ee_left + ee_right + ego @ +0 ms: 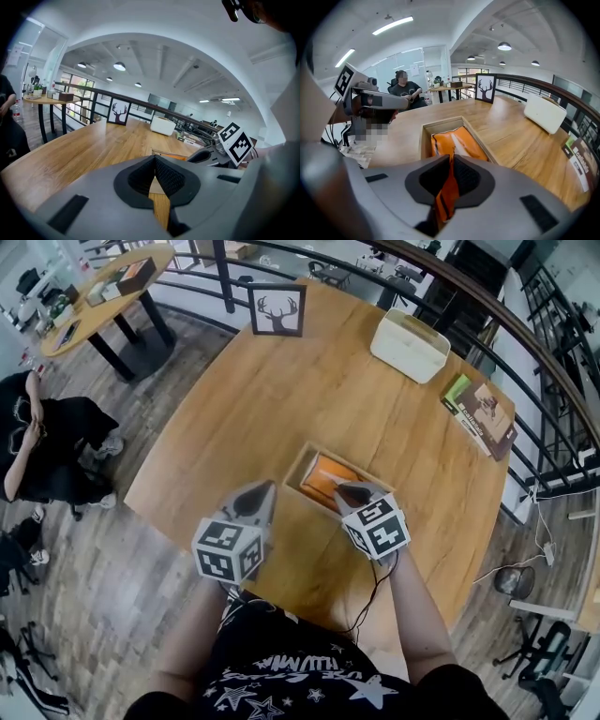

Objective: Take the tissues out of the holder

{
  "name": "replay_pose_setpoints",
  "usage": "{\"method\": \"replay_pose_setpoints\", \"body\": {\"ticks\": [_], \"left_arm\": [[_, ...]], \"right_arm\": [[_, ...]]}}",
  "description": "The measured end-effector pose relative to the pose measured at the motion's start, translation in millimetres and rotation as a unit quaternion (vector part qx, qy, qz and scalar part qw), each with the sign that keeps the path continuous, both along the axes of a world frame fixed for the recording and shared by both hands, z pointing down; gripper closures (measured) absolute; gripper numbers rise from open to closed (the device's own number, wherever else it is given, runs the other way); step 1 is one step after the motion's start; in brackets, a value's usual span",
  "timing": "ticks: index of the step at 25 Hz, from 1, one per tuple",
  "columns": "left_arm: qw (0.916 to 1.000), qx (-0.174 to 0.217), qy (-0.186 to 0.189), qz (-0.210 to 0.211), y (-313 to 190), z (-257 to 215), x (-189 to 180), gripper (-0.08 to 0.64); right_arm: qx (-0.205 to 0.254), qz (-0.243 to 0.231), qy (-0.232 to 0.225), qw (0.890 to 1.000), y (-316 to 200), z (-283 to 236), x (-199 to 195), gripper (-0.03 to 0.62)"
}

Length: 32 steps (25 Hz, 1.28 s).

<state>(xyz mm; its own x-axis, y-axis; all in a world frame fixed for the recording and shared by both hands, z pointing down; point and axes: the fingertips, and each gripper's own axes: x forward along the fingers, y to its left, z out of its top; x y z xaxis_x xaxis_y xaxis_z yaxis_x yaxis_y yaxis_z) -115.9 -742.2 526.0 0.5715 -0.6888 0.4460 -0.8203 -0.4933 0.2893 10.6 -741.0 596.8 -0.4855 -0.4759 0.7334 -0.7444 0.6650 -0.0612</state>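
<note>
A shallow wooden holder (296,469) lies on the round wooden table, near its front edge. An orange tissue pack (324,480) fills it. My right gripper (350,494) is at the holder's near right end, shut on the near edge of the orange pack (454,143); orange wrapper shows squeezed between its pads (466,176). The holder's wall (425,140) surrounds the rest of the pack. My left gripper (262,493) hovers just left of the holder, jaws together with nothing between them (154,176); only table wood shows beneath.
A white box (410,345) and a framed deer picture (277,310) stand at the table's far side. A book (480,413) lies at the right edge. A metal railing (553,381) curves behind. A person (47,442) sits on the left near another table (103,296).
</note>
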Motion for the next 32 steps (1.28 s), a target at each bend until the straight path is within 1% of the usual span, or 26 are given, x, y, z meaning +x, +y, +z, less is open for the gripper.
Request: {"method": "replay_pose_setpoints", "body": {"ticks": [3, 7, 11, 15, 19, 23, 28, 32], "left_arm": [[1.0000, -0.003, -0.003, -0.003, 0.4, 3.6, 1.0, 0.548], [1.0000, 0.002, -0.006, -0.004, 4.4, 0.2, 2.8, 0.548], [0.9998, 0.012, -0.014, -0.004, 11.5, -7.2, 4.2, 0.548], [0.9995, 0.022, -0.020, -0.009, 22.8, -18.8, 2.5, 0.548], [0.9989, 0.037, -0.025, -0.015, 36.3, -30.7, 0.8, 0.548], [0.9984, 0.047, -0.022, -0.021, 52.8, -41.6, 4.3, 0.548], [0.9970, 0.071, -0.025, -0.021, 74.4, -59.7, 13.7, 0.548], [0.9959, 0.083, -0.024, -0.027, 95.9, -70.1, 18.6, 0.548]], "right_arm": [[0.008, -0.007, 0.004, 1.000, 0.8, -2.2, -1.1, 0.568], [0.026, 0.000, -0.017, 1.000, 0.7, -12.9, -1.2, 0.574], [0.044, -0.001, -0.029, 0.999, 3.2, -25.2, -0.3, 0.575], [0.070, 0.000, -0.042, 0.997, 6.1, -47.4, 0.9, 0.575], [0.103, 0.002, -0.056, 0.993, 11.3, -74.6, 1.5, 0.575], [0.131, 0.001, -0.060, 0.990, 23.2, -96.9, 4.9, 0.575], [0.183, 0.009, -0.079, 0.980, 40.2, -136.7, 16.4, 0.575], [0.187, 0.006, -0.097, 0.977, 60.4, -154.0, 22.0, 0.575]]}}
